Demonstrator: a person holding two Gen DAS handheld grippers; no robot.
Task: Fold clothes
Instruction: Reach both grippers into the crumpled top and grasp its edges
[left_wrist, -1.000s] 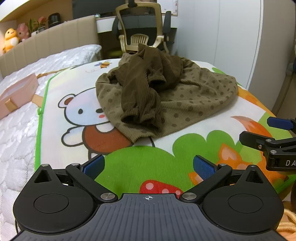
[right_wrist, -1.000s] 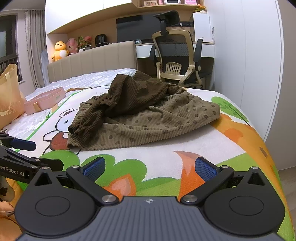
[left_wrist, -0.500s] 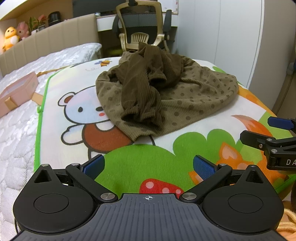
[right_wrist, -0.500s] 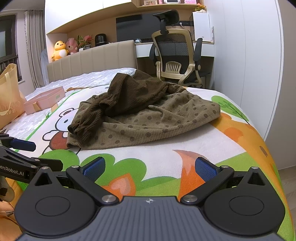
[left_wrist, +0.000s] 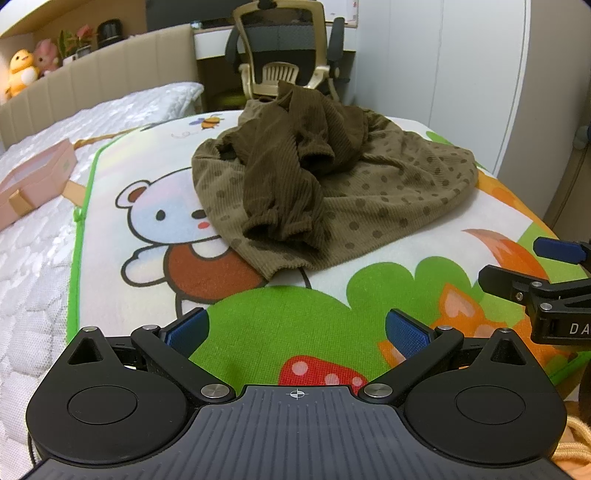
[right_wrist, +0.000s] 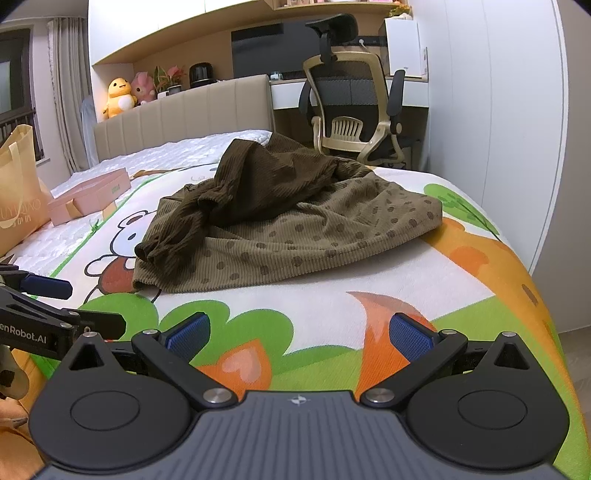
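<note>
A crumpled brown garment (left_wrist: 388, 199) (right_wrist: 295, 240) lies on a cartoon-print mat (left_wrist: 295, 317) (right_wrist: 332, 306) on the bed: an olive dotted body with darker ribbed sleeves (left_wrist: 284, 184) (right_wrist: 258, 177) heaped on top. My left gripper (left_wrist: 295, 330) hangs open over the mat's green patch, short of the garment's near hem. My right gripper (right_wrist: 299, 334) is open too, nearer the bed's right edge, with nothing between its blue pads. Each gripper shows at the edge of the other's view, the right gripper (left_wrist: 554, 273) and the left gripper (right_wrist: 40, 295).
A pink box (left_wrist: 33, 181) (right_wrist: 88, 195) rests on the white quilt (left_wrist: 33, 266) to the left. A beige bag (right_wrist: 18, 195) stands further left. Behind the bed are an office chair (right_wrist: 351, 110), a desk and a headboard (right_wrist: 184, 110) with plush toys. White wardrobe doors (right_wrist: 491, 110) line the right side.
Both grippers have crept slightly forward toward the garment, which now looks a little larger. Both stay open; the garment has not moved.
</note>
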